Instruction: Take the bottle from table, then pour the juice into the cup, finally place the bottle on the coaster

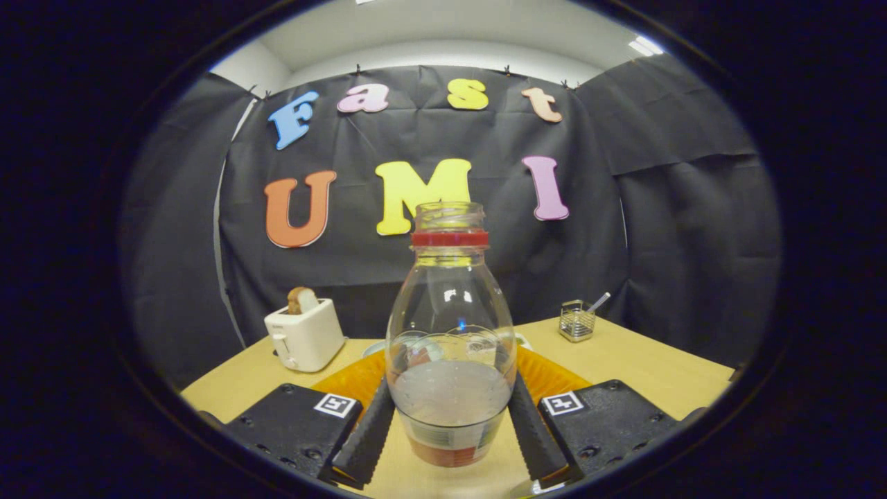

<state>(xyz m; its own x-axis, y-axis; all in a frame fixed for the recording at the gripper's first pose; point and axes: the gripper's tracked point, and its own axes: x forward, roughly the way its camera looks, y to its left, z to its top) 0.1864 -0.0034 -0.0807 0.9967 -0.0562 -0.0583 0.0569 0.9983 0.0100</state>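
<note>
A clear plastic bottle (449, 326) with a red neck ring and no cap stands upright between my fingers. Pale juice fills its lower third. My gripper (450, 387) is shut on the bottle, with one finger (367, 433) against each side of its lower body. Just behind the bottle an orange coaster (346, 380) lies on the wooden table (644, 367). A clear cup (478, 344) shows through the bottle's wall, blurred, on or beyond the coaster. I cannot tell whether the bottle's base touches the table.
A white toaster (305, 336) with a slice of bread in it stands at the back left. A small wire basket (576, 321) holding a spoon sits at the back right. The black cloth wall closes the table's far side.
</note>
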